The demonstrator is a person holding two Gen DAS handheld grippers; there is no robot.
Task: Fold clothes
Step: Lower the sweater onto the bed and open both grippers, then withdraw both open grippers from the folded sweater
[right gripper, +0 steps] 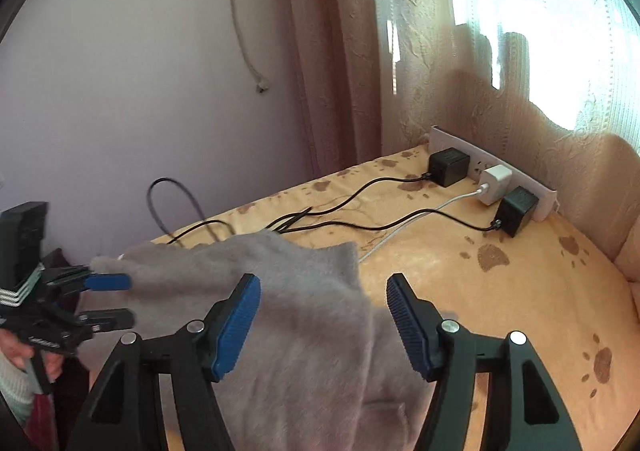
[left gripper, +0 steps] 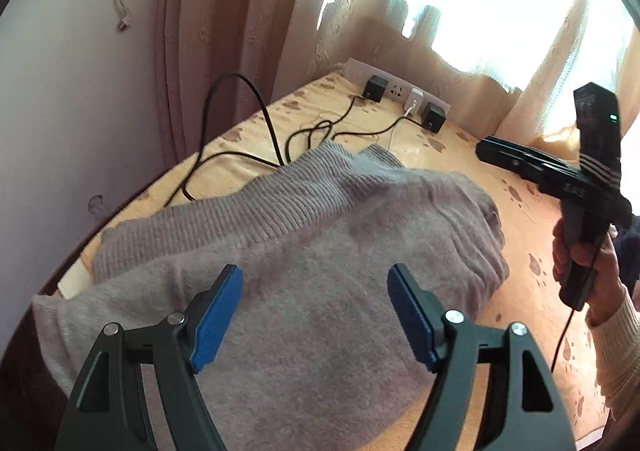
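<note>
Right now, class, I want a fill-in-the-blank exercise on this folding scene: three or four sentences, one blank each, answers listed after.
1. The garment on the bed is a grey ____.
2. The pads on the left gripper are coloured ____.
3. The bedspread is printed with brown ____ prints.
4. The power strip holds two black plugs and one ____ plug.

Missing words: sweater; blue; paw; white

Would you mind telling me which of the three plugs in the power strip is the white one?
The middle plug: a white one with a white cable, sitting between two black plugs with black cables.
</note>
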